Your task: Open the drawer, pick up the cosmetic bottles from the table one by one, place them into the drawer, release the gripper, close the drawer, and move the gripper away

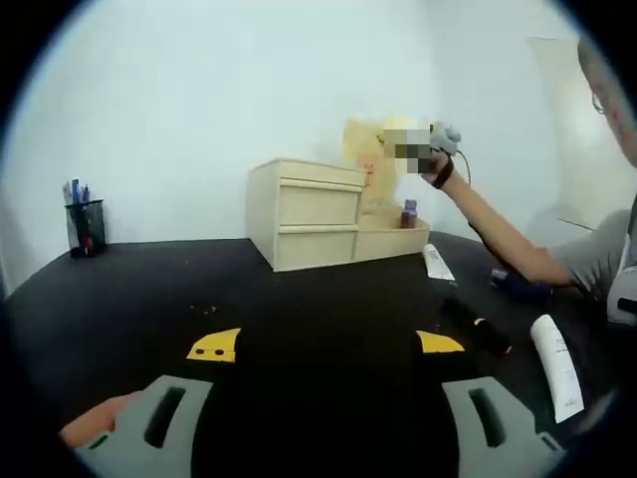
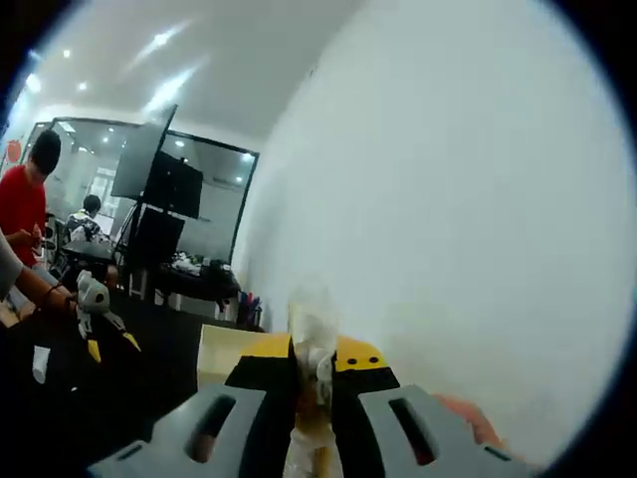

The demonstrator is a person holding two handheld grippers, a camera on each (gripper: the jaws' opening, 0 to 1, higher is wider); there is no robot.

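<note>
Pen cup [image 1: 86, 227] far left on the black table [image 1: 149, 299]. Left gripper [image 1: 326, 349] spread wide, holding nothing. Wooden drawer chest [image 1: 304, 213] mid-table, bottles [image 1: 438, 264] lying beyond. Right gripper [image 2: 317, 383] raised, clamped on a pale bottle [image 2: 315, 398].

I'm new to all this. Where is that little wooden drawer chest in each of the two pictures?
Left gripper view: the drawer chest stands mid-picture on the black table.
Right gripper view: its pale top peeks just above the jaws, left of the held bottle.
Shared landmark: the white wall behind it.
</note>
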